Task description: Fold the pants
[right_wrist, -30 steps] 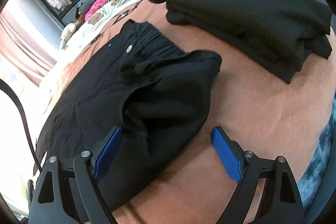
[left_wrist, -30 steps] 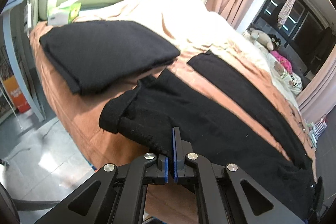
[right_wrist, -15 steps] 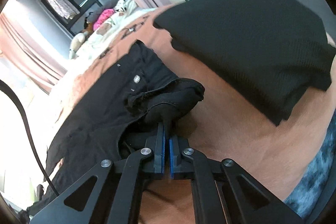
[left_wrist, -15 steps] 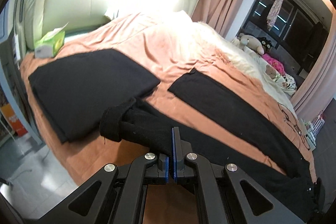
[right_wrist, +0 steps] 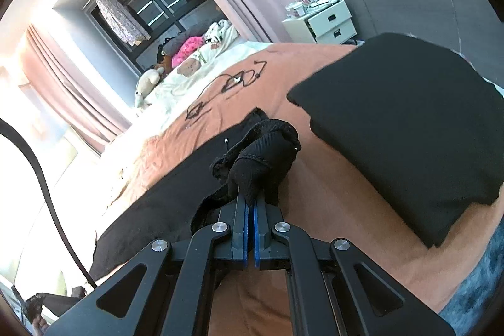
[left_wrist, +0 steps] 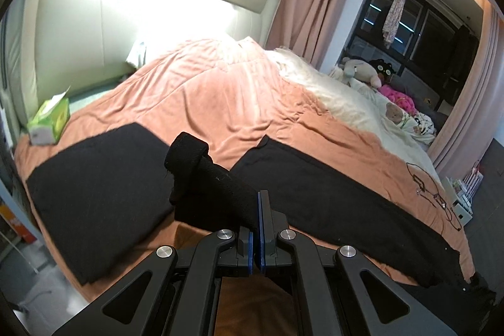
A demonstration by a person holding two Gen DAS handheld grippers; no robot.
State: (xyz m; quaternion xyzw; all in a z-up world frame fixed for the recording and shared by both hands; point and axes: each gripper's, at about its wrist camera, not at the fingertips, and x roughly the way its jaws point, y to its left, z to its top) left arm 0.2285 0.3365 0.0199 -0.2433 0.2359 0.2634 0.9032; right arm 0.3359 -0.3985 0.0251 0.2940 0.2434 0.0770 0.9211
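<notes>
Item: black pants (left_wrist: 330,197), laid on the bed (left_wrist: 220,103) along its near edge, long axis running from the left gripper's end toward the far right corner.

Left gripper (left_wrist: 255,229): jaws pressed together, pinching a leg cuff, which stands lifted off the cover; the second leg lies flat just beyond it.

Right gripper (right_wrist: 251,210): jaws pressed together on a bunched fold of the waistband (a metal button shows beside the pinch), raised clear of the cover.

Relation governing the next move, as a judgement: each hand holds one end of the long axis, cloth slack between them, so the ends appear set to be brought together; neither hand is nearer the middle.

Adjacent: folded black garment (left_wrist: 94,197) at the near left corner, another (right_wrist: 409,122) right of the waistband; tissue box (left_wrist: 50,122).
</notes>
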